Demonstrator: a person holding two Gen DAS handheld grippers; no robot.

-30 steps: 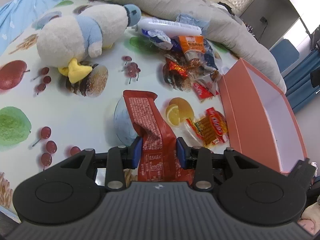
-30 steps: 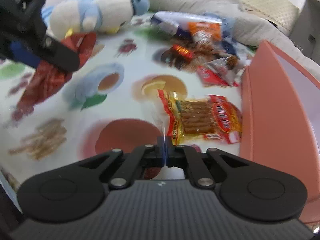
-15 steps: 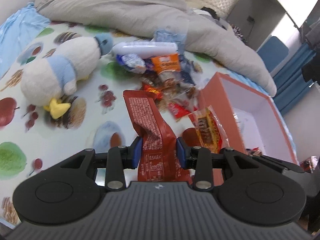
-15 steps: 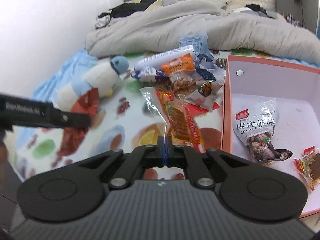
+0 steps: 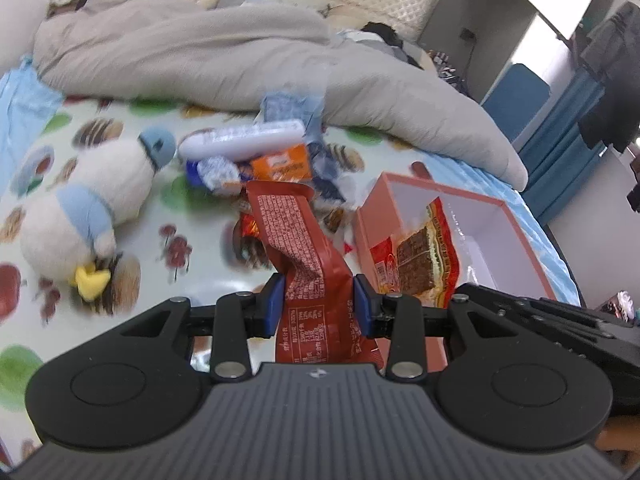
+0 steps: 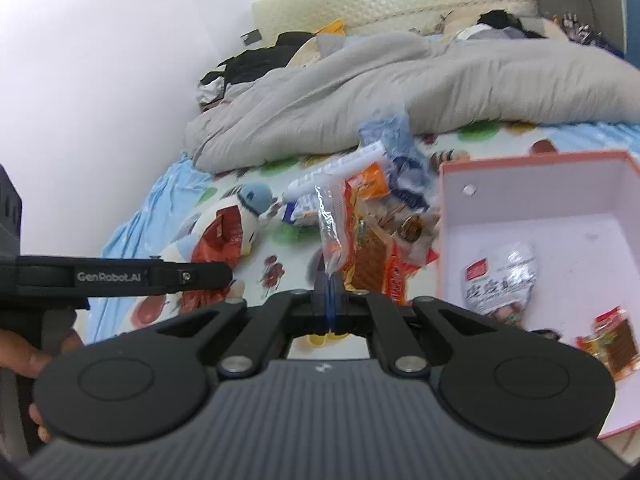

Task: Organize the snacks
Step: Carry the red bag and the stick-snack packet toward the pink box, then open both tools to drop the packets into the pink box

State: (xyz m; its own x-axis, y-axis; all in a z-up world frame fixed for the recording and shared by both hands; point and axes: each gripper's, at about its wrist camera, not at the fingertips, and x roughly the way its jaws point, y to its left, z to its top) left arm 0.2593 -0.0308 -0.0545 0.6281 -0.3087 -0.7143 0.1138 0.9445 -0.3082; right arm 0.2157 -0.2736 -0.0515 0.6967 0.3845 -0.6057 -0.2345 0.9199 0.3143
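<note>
1. Bedroom setting: a bed spread with a fruit-and-cake print sheet (image 5: 48, 184) carries everything, a grey duvet (image 5: 224, 52) bunched along its far edge.
2. Left gripper (image 5: 318, 308) has its blue pads pressed on both sides of a dark red snack packet (image 5: 296, 236), which stands up out of the jaws, clear of the sheet.
3. Right gripper (image 6: 330, 300) is fully closed on the clear sealed end of an orange-and-yellow snack packet (image 6: 360, 240); the rest of it hangs free beyond the jaws.
4. Just right of both packets sits the pink box (image 6: 452, 208), open-topped, near the bed's right edge. Two packets already lie on its white floor: a silver pouch (image 6: 500, 280) and a small red one (image 6: 612, 340).
5. Further out, a loose snack pile (image 5: 256, 160) lies toward the duvet, with a plush penguin (image 5: 96, 208) toward the left edge.
6. Judged step: both packets are picked and being carried to the box.
7. Next move calls for bringing each packet over the box opening, clear of its near wall, then releasing one at a time so neither gripper crowds the other.
</note>
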